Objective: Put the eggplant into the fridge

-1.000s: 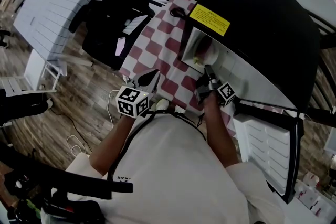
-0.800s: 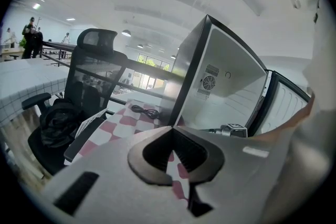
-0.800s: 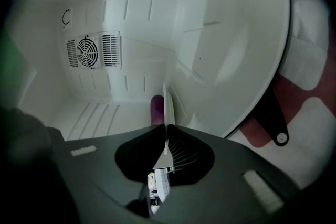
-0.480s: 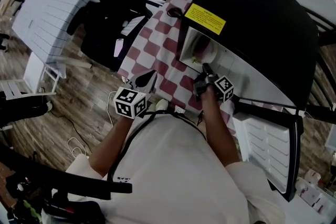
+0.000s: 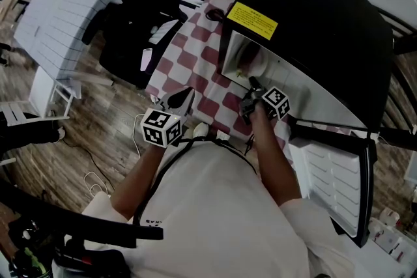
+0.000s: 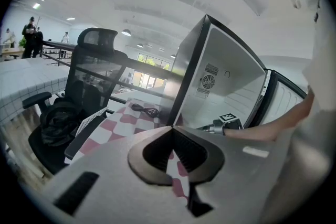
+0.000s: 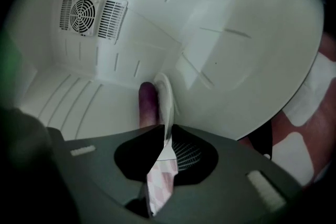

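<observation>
1. We look down on a person in a white shirt who stands at a desk covered with a red-and-white checked cloth and holds a tool in each hand.
2. On the desk sits a small black fridge with a yellow label on top. Its door is swung open beside the person's right arm.
3. The right tool reaches into the fridge's open mouth.
4. In the right gripper view we see the white inside of the fridge, with a round fan vent on the back wall.
5. The purple eggplant is inside the fridge and lies against a white plate, which we see edge-on.
6. The right tool's jaws are narrow. The plate's thin rim fills the slit between them, and they have just been easing open.
7. The left tool is held over the near edge of the desk, well apart from the fridge. Its jaws are together with nothing between them.
8. A black office chair stands beside the desk, on a wood-patterned floor.
</observation>
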The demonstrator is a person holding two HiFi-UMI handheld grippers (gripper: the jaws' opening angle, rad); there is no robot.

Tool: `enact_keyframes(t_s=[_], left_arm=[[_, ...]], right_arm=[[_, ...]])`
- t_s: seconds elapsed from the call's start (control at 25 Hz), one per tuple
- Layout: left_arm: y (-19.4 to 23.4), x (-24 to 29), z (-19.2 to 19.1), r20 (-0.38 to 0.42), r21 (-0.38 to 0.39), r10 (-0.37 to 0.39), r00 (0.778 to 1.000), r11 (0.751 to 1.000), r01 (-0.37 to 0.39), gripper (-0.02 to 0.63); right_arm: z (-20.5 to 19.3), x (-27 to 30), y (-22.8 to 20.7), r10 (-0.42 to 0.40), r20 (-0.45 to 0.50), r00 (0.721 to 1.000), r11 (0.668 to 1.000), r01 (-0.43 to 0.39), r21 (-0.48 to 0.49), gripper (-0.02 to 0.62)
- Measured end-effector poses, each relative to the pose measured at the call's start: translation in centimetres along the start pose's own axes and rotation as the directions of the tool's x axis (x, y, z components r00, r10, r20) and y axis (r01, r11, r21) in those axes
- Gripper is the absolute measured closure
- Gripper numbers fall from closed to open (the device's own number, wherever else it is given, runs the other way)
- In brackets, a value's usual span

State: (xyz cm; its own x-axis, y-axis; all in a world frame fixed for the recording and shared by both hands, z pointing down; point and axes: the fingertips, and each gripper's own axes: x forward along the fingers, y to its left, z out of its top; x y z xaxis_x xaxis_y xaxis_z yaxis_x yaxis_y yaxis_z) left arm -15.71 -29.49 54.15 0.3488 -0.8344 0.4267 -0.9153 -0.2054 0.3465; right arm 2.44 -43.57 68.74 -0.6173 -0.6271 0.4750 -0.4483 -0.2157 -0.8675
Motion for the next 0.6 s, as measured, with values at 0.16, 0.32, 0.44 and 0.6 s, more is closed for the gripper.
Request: enact_keyframes(t_s=[0.16, 0.32, 0.44, 0.6], left_arm=[[-0.2, 0.0, 0.1, 0.0, 0.002, -0.006, 1.0, 1.0, 0.006, 0.604], [-0.5, 0.1, 0.1, 0.001, 0.006, -0.016, 1.0, 1.0, 0.016, 0.604], [-0.9, 0.3, 0.3, 0.005, 0.01, -0.028, 1.0, 1.0, 0.028, 0.604], [-1.4, 0.8, 0.5, 0.005, 0.02, -0.051, 0.999, 0.998, 0.051, 0.604]], right_arm=[[-0.6, 0.1, 0.7, 0.011, -0.049, 0.999, 0.995, -0.016, -0.094, 0.498], [-0.8, -0.2, 1.4, 0.017, -0.069, 0.997, 0.987, -0.028, -0.158, 0.411], [-0.8, -0.6, 1.6, 0.009, -0.066, 0.998, 0.984, -0.02, -0.178, 0.376], [-0.6, -1.8, 1.6, 0.026, -0.046, 0.999, 0.986, -0.033, -0.162, 0.388]])
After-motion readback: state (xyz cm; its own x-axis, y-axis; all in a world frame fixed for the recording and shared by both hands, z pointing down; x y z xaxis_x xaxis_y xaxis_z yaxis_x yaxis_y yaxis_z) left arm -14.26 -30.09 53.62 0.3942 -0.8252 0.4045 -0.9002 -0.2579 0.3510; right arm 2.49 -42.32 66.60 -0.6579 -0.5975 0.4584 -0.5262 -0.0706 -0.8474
